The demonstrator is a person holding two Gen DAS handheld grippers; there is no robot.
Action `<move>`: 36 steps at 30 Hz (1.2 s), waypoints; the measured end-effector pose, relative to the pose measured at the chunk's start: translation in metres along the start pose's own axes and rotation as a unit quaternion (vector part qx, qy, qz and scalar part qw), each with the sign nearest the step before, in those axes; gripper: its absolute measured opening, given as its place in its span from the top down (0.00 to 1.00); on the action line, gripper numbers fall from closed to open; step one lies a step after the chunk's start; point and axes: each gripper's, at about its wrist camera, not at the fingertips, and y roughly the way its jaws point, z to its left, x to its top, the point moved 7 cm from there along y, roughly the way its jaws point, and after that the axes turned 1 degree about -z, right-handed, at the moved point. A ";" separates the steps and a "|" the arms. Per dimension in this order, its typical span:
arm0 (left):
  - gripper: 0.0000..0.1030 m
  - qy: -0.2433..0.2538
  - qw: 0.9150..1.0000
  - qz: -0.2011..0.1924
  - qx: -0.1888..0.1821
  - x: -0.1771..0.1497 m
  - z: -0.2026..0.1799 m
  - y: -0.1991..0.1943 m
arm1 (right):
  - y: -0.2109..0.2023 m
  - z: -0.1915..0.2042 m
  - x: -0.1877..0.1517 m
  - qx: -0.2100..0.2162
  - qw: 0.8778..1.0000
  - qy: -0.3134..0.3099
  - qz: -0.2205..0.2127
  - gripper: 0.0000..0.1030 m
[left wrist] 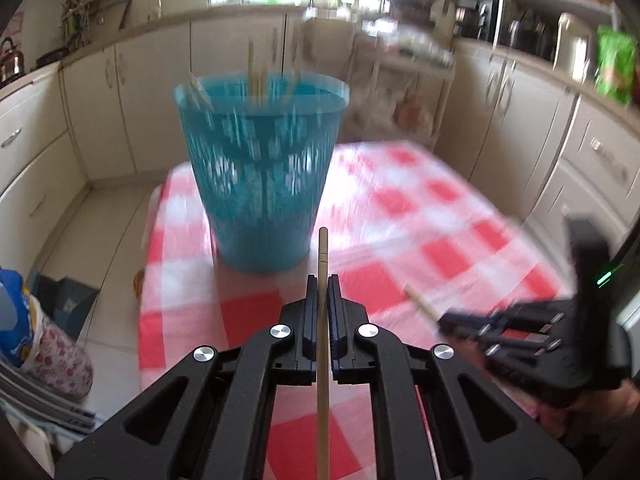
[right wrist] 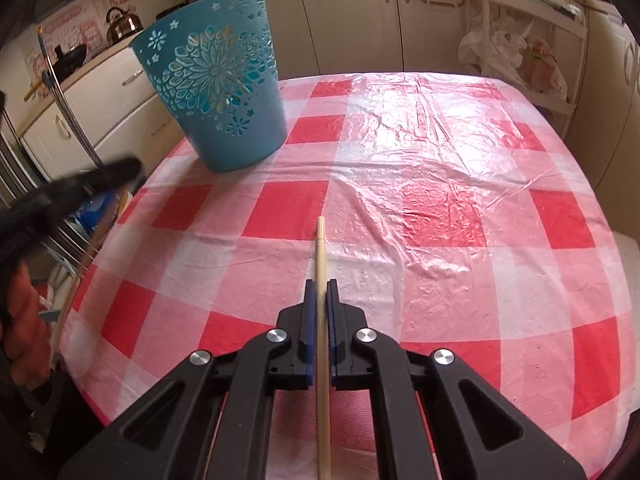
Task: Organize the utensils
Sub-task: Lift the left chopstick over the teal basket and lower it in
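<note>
A teal perforated basket (left wrist: 262, 168) stands on the red-and-white checked tablecloth (left wrist: 420, 216), with several wooden sticks poking above its rim. My left gripper (left wrist: 322, 280) is shut on a wooden chopstick (left wrist: 322, 252) that points toward the basket's base. The view is motion-blurred. My right gripper (right wrist: 320, 284) is shut on another wooden chopstick (right wrist: 320, 248) above the table, with the basket (right wrist: 216, 88) to its far left. The right gripper (left wrist: 444, 316) also shows at the right of the left wrist view, holding its chopstick (left wrist: 420, 300). The left gripper's body (right wrist: 60, 196) shows blurred at the right view's left edge.
Cream kitchen cabinets (left wrist: 120, 92) surround the table. A white rack with plastic bags (right wrist: 516, 48) stands behind the table's far right. Bags and clutter (left wrist: 36, 332) lie on the floor left of the table. A kettle (right wrist: 122, 24) sits on the counter.
</note>
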 end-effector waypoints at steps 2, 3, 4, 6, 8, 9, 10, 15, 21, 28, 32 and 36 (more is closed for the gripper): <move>0.96 -0.010 0.999 -0.034 -0.014 0.018 0.003 -0.018 | 0.000 0.000 0.000 0.000 1.000 0.000 0.000 0.94; 0.96 -0.015 0.998 -0.049 -0.019 0.028 0.005 -0.026 | 0.000 0.001 0.000 0.000 1.000 0.001 0.000 0.94; 0.96 -0.018 0.998 -0.061 -0.021 0.035 0.006 -0.032 | 0.000 0.000 0.000 0.001 1.000 0.001 0.000 0.94; 0.96 -0.024 0.995 -0.093 -0.020 0.057 0.011 -0.049 | 0.000 0.000 0.000 0.001 1.000 0.002 -0.001 0.94; 0.96 -0.023 0.993 -0.117 -0.018 0.074 0.015 -0.059 | 0.000 0.000 0.000 0.002 1.000 0.003 -0.001 0.94; 0.96 -0.022 0.991 -0.133 -0.014 0.086 0.018 -0.066 | 0.000 0.001 0.000 0.002 1.000 0.003 -0.001 0.94; 0.96 -0.023 0.989 -0.147 -0.010 0.099 0.021 -0.072 | 0.000 0.001 0.000 0.003 1.000 0.003 -0.001 0.94; 0.96 -0.031 0.982 -0.188 0.003 0.136 0.030 -0.086 | 0.000 0.001 0.000 0.005 1.000 0.006 -0.001 0.94; 0.96 -0.040 0.976 -0.211 0.016 0.167 0.038 -0.082 | 0.001 0.001 0.000 0.001 1.000 0.003 -0.003 0.94; 0.96 -0.052 0.969 -0.239 0.025 0.201 0.044 -0.075 | 0.002 0.007 -0.001 -0.024 0.999 -0.026 -0.006 0.94; 0.96 -0.054 0.968 -0.244 0.034 0.211 0.044 -0.065 | 0.002 0.008 -0.002 -0.037 0.999 -0.038 -0.009 0.94; 0.96 -0.059 0.966 -0.249 0.042 0.220 0.043 -0.053 | 0.002 0.007 -0.002 -0.039 0.998 -0.040 -0.010 0.94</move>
